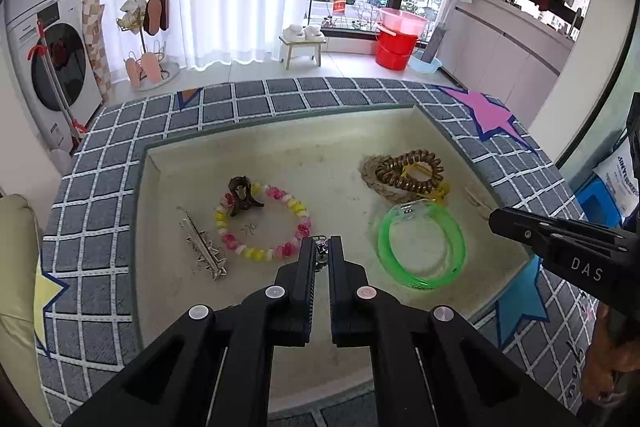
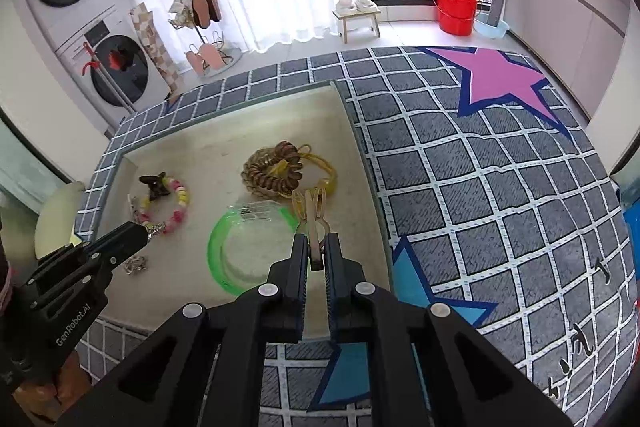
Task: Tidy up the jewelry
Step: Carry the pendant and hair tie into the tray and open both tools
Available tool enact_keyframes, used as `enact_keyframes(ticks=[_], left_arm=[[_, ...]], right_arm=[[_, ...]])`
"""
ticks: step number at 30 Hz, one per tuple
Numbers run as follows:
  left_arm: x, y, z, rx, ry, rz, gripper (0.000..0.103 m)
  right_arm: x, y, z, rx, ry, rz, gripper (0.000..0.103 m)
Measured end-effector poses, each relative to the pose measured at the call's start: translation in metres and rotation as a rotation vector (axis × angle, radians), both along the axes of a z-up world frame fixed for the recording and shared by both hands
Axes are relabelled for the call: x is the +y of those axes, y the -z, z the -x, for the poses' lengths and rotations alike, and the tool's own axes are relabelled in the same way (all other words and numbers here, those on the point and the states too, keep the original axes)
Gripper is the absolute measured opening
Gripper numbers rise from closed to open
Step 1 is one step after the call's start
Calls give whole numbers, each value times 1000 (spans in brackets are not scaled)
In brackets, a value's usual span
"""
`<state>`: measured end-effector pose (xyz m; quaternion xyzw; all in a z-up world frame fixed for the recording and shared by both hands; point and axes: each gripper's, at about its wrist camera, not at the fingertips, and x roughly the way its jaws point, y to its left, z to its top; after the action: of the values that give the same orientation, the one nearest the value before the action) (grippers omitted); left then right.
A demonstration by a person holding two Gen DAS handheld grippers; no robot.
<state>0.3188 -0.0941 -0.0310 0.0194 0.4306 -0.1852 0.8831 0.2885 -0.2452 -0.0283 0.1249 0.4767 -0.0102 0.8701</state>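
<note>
A shallow cream tray sunk in the checked mat holds the jewelry. My left gripper is shut on a small silver beaded piece, also seen at its tip in the right wrist view. My right gripper is shut on a beige hair clip above the tray's right side. In the tray lie a pink-yellow bead bracelet, a dark claw clip, a silver star clip, a green bangle and a brown coil hair tie.
The grey checked mat with pink, blue and yellow stars surrounds the tray. A woven ring and a yellow cord lie under the coil tie. Behind stand washing machines, a stool and a red bucket.
</note>
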Motion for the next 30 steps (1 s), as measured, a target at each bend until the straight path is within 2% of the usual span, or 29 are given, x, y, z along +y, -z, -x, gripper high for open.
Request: enact_keyframes(ticks=[16, 23, 26, 30], left_arm=[[-11, 26, -6, 51, 16, -81, 20], [-21, 25, -3, 21, 26, -155, 20], [-19, 25, -3, 21, 21, -152, 20], [-15, 23, -3, 20, 1, -140, 20]], right_arm=[[-2, 30, -10, 52, 18, -9, 9], [7, 31, -12, 57, 1, 26, 9], [7, 31, -12, 63, 3, 23, 10], [1, 28, -9, 61, 12, -30, 10]])
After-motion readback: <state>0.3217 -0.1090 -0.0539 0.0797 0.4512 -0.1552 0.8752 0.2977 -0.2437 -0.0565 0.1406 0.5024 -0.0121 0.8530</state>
